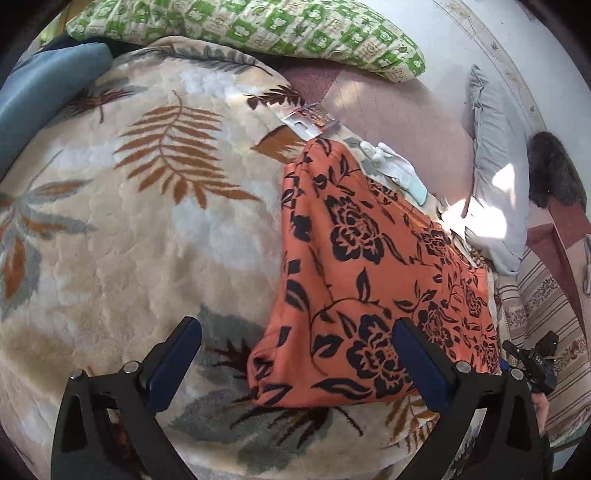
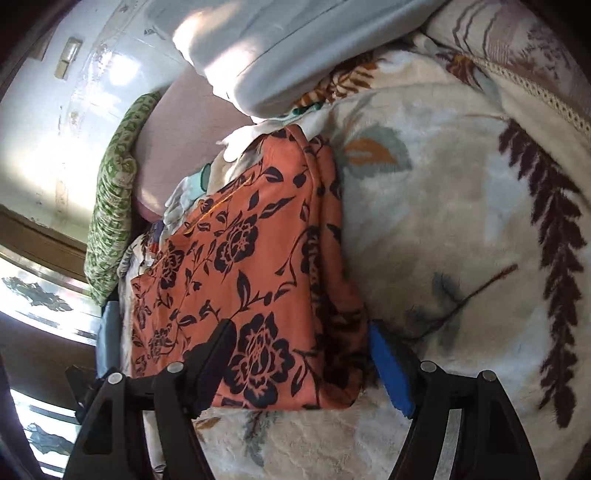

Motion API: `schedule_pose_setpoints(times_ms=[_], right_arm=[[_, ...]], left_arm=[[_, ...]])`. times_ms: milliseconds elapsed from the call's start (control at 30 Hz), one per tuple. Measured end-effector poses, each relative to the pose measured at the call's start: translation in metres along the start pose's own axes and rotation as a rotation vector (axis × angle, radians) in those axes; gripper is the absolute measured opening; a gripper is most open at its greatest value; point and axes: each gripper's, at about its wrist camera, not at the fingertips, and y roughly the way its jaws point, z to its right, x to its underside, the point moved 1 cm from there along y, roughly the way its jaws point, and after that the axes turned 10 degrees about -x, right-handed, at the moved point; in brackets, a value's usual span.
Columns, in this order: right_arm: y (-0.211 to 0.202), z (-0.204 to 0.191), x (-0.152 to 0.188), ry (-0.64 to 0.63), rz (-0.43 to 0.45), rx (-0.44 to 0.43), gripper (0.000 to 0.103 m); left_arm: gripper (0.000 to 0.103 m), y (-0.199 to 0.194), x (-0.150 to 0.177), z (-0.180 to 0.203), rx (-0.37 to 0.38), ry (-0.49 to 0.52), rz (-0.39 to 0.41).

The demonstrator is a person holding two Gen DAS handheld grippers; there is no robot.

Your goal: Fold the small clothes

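An orange garment with black flowers lies folded on a cream leaf-patterned blanket. My left gripper stands wide open at the garment's near left corner. Its right finger hangs over the cloth, its left finger over bare blanket, and nothing is gripped. In the right wrist view the orange garment runs away from my right gripper, which is open. The near folded end lies between the fingers, with the blue pad beside the cloth's right edge. The right gripper's body shows at the left wrist view's right edge.
Small white and mint clothes lie beyond the garment, beside a flat packet. A green checked pillow and a grey pillow border the blanket. A blue cloth sits far left and striped fabric on the right.
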Motion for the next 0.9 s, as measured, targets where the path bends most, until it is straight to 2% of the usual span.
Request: schedule_pose_setpoints(times_ms=[67,200,267,333,400,467,500,533,600,667,700,733,767,800,833,867,900], right_arm=[[0.009,0.001,-0.012,-0.018,-0.003,0.02,0.076],[0.029,0.002,-0.028,-0.028,-0.041,0.001,0.076],[0.041,0.005,-0.028,-0.029,-0.072,0.007,0.076],[0.044,0.01,-0.028,-0.019,-0.064,-0.014,0.077],[0.041,0.009,-0.028,0.011,-0.058,-0.045,0.077],[0.037,0.002,-0.028,0.008,-0.06,-0.1,0.077],[0.034,-0.004,-0.027,-0.018,-0.059,-0.108,0.077],[0.036,-0.008,-0.027,-0.043,-0.061,-0.095,0.077],[0.047,0.003,-0.028,-0.011,-0.084,-0.034,0.077],[0.051,0.013,-0.03,0.051,-0.064,-0.069,0.078],[0.051,0.012,-0.032,0.056,-0.058,-0.078,0.077],[0.051,0.009,-0.033,0.041,-0.064,-0.081,0.075],[0.054,0.003,-0.033,0.015,-0.082,-0.07,0.071],[0.059,-0.001,-0.033,-0.006,-0.115,-0.068,0.041],[0.065,-0.003,-0.032,-0.012,-0.152,-0.035,0.029],[0.067,-0.003,-0.032,-0.012,-0.165,-0.01,0.028],[0.068,-0.004,-0.033,-0.01,-0.171,-0.002,0.026]], left_arm=[[0.103,0.009,-0.017,0.004,0.011,-0.002,-0.013],[0.103,0.034,-0.046,0.008,0.046,-0.029,-0.049],[0.103,0.05,-0.05,0.013,0.057,-0.011,-0.076],[0.101,0.069,-0.047,0.011,0.037,-0.021,-0.125],[0.099,0.066,-0.044,0.013,0.037,-0.008,-0.096],[0.069,0.064,-0.045,0.014,0.057,0.003,-0.113],[0.04,0.067,-0.045,0.012,0.077,-0.005,-0.145],[0.036,0.071,-0.046,0.009,0.06,-0.022,-0.161],[0.037,0.078,-0.047,0.0,0.087,-0.07,-0.166],[0.05,0.078,-0.047,-0.005,0.148,-0.12,-0.17],[0.064,0.078,-0.047,-0.003,0.184,-0.122,-0.172],[0.065,0.078,-0.048,-0.001,0.177,-0.113,-0.175],[0.064,0.078,-0.049,0.003,0.152,-0.096,-0.18],[0.049,0.078,-0.05,0.008,0.107,-0.071,-0.181],[0.024,0.08,-0.05,0.014,0.046,-0.028,-0.184],[0.014,0.082,-0.05,0.017,0.028,-0.011,-0.194],[0.014,0.081,-0.05,0.018,0.021,-0.021,-0.196]])
